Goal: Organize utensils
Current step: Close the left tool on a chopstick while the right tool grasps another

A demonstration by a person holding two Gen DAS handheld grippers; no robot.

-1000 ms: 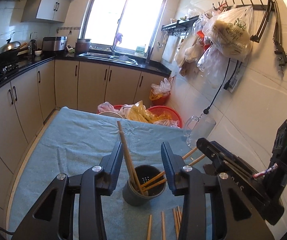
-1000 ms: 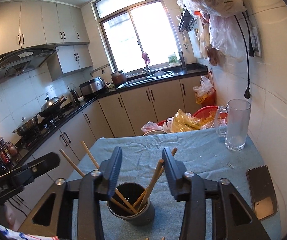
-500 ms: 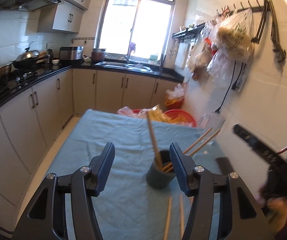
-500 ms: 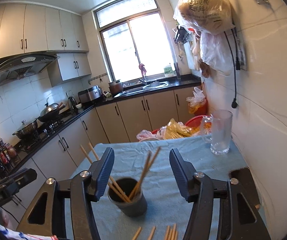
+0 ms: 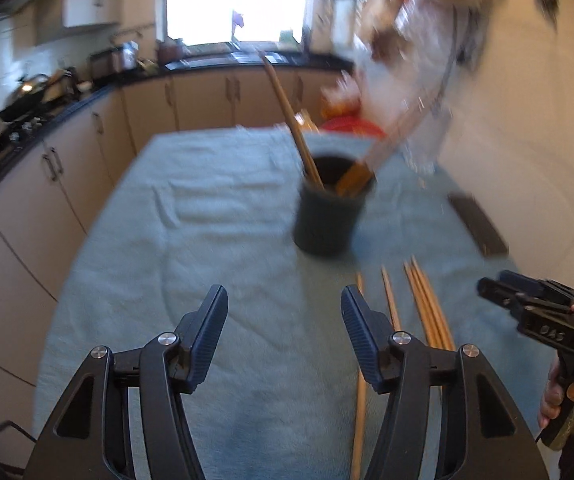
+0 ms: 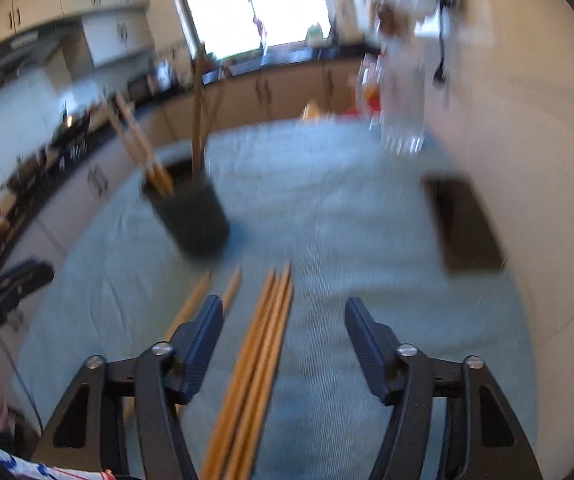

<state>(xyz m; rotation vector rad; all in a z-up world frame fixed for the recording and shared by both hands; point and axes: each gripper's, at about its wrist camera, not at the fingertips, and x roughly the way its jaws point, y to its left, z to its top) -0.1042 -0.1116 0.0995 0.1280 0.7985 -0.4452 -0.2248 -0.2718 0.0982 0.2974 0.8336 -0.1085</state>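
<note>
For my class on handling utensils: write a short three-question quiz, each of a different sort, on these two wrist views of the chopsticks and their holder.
1. True or false: the right gripper has a chopstick clamped between its pads.
2. Multiple choice: the dark holder stands on A) a bare wooden board, B) the blue-green cloth, C) the stove.
3. Fill in: besides the chopsticks in the holder, a close bundle of loose chopsticks lies flat on the ____.

Key
1. False: its jaws are closing, but the bundle lies on the cloth below them, unpressed.
2. B.
3. Cloth, nearer the cameras than the holder.
</note>
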